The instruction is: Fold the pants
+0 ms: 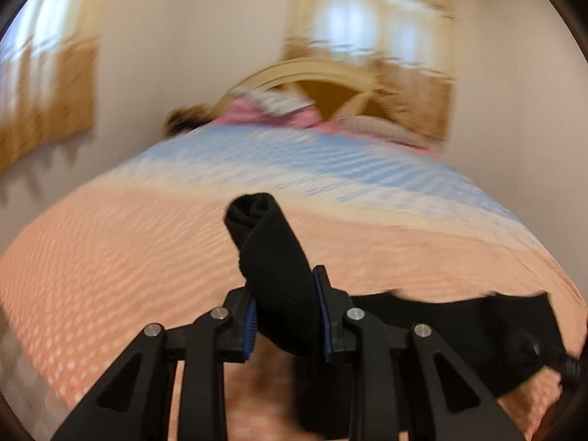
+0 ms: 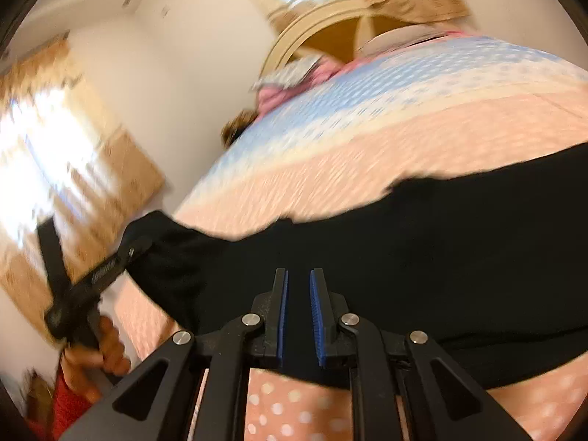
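Observation:
The black pants [image 1: 279,264] hang above a pink and blue dotted bedspread [image 1: 128,242]. In the left wrist view my left gripper [image 1: 284,312] is shut on a bunched band of the pants, and the rest trails off to the right [image 1: 459,327]. In the right wrist view the pants [image 2: 404,242] spread wide across the frame. My right gripper [image 2: 298,301] holds its blue pads a narrow gap apart, with black cloth between and behind them. The left gripper [image 2: 106,268] shows at the left, clamping the pants' corner. Both views are motion blurred.
The bed's arched cream headboard [image 1: 323,81] and pink pillows [image 1: 257,110] are at the far end. Curtained windows [image 2: 55,147] line the white walls. A hand in a red sleeve [image 2: 88,360] holds the left gripper.

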Demonstrator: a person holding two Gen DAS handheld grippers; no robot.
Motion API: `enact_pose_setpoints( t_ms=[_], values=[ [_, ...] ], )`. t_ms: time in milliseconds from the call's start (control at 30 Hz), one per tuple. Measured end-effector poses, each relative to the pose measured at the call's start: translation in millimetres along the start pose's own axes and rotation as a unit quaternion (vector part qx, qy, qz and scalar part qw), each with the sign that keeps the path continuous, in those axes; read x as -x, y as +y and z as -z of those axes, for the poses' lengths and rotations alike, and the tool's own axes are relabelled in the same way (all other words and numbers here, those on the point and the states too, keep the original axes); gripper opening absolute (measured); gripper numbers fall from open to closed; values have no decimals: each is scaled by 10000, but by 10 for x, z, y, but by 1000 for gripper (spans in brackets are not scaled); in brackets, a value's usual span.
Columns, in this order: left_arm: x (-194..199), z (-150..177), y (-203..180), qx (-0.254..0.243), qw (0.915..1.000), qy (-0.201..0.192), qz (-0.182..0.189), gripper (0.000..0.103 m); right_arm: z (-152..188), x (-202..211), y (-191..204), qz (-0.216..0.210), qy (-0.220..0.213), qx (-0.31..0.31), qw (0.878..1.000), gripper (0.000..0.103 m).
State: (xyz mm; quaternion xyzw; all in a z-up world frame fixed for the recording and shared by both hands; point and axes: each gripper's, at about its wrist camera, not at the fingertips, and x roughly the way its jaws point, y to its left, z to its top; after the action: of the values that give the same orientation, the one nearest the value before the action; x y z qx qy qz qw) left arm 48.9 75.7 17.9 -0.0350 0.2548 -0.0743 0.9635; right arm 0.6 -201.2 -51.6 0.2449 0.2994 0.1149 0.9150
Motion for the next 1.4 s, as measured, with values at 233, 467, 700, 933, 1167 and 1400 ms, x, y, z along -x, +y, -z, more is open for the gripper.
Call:
enact_pose_setpoints(
  t_ms=[233, 467, 700, 933, 1167, 1400],
  values=[
    [20, 136, -1201, -936, 9853, -16, 1427, 14, -254, 661, -582, 319, -553, -520, 9966, 13],
    [40, 550, -1945, -1923, 9629, 99, 1890, 9, -263, 961, -960, 315, -578, -987, 9929, 13],
    [23, 476, -1455, -1521, 9743, 499, 1583, 20, -243, 831, -829, -385, -345, -1002, 9936, 14],
    [-21, 280, -515, -830, 9952, 335, 388, 57, -332, 223, -294, -1000, 150, -575, 9932, 60],
    [-158, 287, -53, -228, 9987, 452, 24, 57, -205, -531, -51, -255, 773, -80, 9966, 59],
    [-254, 343, -49, -180, 9984, 518, 129, 57, -183, -569, -15, 471, 462, 202, 9976, 59]
  ],
)
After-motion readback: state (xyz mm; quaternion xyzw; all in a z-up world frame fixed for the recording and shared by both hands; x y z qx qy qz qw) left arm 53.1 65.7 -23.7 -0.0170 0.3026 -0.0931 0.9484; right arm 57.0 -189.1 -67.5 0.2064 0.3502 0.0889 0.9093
